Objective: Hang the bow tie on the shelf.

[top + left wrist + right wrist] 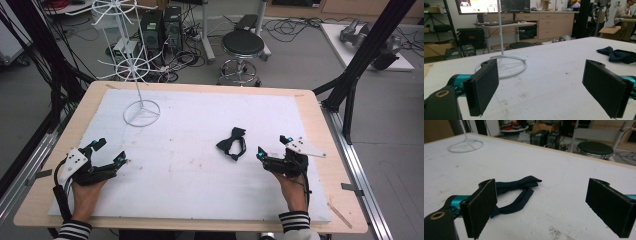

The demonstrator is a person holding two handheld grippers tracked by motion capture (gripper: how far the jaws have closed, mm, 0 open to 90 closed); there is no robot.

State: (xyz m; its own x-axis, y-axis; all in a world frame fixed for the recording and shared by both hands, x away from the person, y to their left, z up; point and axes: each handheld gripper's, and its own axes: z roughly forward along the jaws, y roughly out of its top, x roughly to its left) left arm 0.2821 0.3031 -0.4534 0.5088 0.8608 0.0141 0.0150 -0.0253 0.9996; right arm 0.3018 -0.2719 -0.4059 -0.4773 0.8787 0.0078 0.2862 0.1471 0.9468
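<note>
Status: nothing picked up yet. Bow tie [232, 143] lies flat on the white tabletop [200, 125], right of centre, strap looped beside it, untouched. Right gripper [272, 151] sits just beside it on the near right, jaws spread wide and empty; in the right gripper view the bow tie [515, 192] is ahead of and partly behind the left-hand jaw, not between the two. Left gripper [111, 152] rests at the near-left of the tabletop, well apart from the bow tie, jaws also wide open with nothing in them.

White wire stand [137, 70] is at the far left, ring base on the tabletop, its spoked arms bare as far as I can see. In the left gripper view the stand's pole and ring base [506, 63] are straight ahead.

My read: job is hanging the tie on that stand. All steps are left: approach, grasp, carry, hang.

Containers: none on the tabletop.
</note>
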